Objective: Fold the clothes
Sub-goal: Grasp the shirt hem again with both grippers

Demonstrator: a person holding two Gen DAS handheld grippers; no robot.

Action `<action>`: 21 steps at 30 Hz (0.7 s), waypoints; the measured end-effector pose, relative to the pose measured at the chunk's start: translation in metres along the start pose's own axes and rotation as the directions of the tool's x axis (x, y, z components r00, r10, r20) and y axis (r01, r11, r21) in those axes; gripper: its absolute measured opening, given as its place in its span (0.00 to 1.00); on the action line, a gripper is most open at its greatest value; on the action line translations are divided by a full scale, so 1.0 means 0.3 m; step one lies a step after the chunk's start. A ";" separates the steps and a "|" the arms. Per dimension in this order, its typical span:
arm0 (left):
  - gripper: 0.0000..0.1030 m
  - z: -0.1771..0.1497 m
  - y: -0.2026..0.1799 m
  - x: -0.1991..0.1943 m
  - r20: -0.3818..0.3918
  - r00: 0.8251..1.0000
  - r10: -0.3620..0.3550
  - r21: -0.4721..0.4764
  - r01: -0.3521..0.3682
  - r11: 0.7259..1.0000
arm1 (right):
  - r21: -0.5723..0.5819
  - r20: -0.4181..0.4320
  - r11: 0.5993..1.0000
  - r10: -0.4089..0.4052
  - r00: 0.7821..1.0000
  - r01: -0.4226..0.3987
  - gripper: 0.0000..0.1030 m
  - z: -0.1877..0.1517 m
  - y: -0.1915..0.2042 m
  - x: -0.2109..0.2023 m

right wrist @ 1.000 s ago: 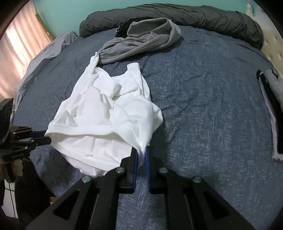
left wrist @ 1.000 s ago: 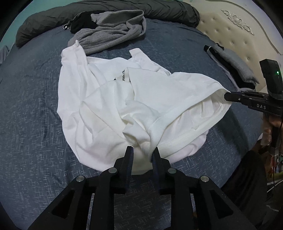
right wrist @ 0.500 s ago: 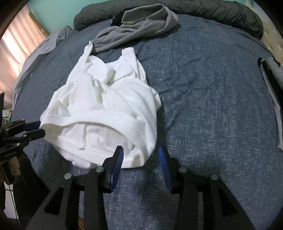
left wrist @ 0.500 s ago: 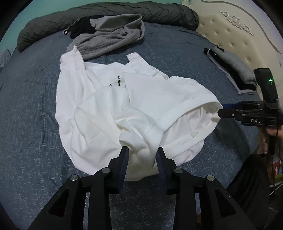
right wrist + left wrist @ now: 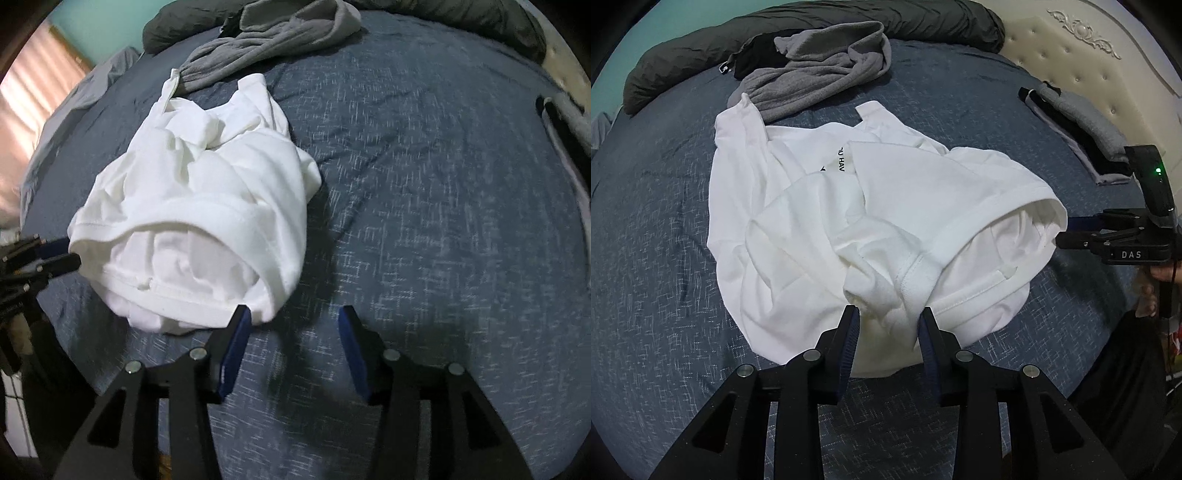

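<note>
Having let go of the hem within the last second, both grippers now sit at the near edge of the white T-shirt [image 5: 871, 221], which lies rumpled on the blue bed [image 5: 657, 258]. The right gripper [image 5: 291, 314], clamped on a corner a second ago, has spread its fingers wide and slid off to the side, its left finger [image 5: 236, 332] just touching the hem. The left gripper [image 5: 888, 317] has opened from narrow to moderately wide, with a bunched fold lying loose between its fingers and nothing held. The release probably means a regrasp or smoothing is due, since the shirt is far from flat. Farther back lie a grey garment [image 5: 827, 70] and folded clothes [image 5: 1075, 125] near the headboard.
</note>
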State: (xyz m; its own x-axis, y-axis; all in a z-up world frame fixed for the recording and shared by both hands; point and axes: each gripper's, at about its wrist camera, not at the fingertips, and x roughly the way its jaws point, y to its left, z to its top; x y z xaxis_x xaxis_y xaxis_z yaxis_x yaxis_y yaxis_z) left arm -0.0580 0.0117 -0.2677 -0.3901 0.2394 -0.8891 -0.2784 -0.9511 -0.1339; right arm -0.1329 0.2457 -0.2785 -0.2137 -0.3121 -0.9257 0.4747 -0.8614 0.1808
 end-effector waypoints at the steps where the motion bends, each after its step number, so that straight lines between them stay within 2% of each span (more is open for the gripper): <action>1: 0.34 -0.001 0.002 -0.001 0.003 1.000 0.002 -0.002 -0.002 1.000 | -0.010 0.000 1.000 -0.006 1.000 0.006 0.49 -0.001 0.002 -0.003; 5: 0.34 -0.003 0.019 -0.014 0.013 1.000 0.008 -0.017 -0.007 1.000 | -0.035 -0.005 0.999 -0.031 1.000 0.031 0.49 -0.003 0.007 -0.006; 10: 0.34 0.011 0.015 -0.037 0.033 0.999 -0.004 -0.017 0.005 1.000 | -0.003 -0.013 1.000 0.009 1.000 -0.009 0.49 -0.007 0.001 -0.002; 16: 0.34 0.022 -0.007 -0.004 0.013 1.000 -0.015 -0.003 0.015 1.000 | 0.047 0.018 0.999 0.017 1.000 -0.018 0.49 0.017 0.009 0.009; 19: 0.34 0.022 -0.017 0.025 -0.008 1.000 -0.021 0.006 0.021 1.000 | 0.037 0.024 0.999 0.009 1.000 -0.010 0.49 0.038 0.016 0.018; 20: 0.34 0.022 -0.019 0.033 -0.011 1.000 -0.017 0.013 0.017 1.000 | 0.031 0.025 0.999 0.007 1.000 -0.008 0.47 0.043 0.019 0.022; 21: 0.32 0.022 -0.020 0.039 -0.012 1.000 -0.018 0.017 0.018 1.000 | 0.024 0.027 1.000 0.006 1.000 -0.007 0.32 0.049 0.022 0.025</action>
State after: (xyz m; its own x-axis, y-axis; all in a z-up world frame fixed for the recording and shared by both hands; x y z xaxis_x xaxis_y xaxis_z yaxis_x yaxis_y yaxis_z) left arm -0.0667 0.0213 -0.2744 -0.3744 0.2542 -0.8917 -0.3007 -0.9430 -0.1425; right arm -0.1438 0.2319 -0.2794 -0.2335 -0.3279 -0.9154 0.4556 -0.8686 0.1950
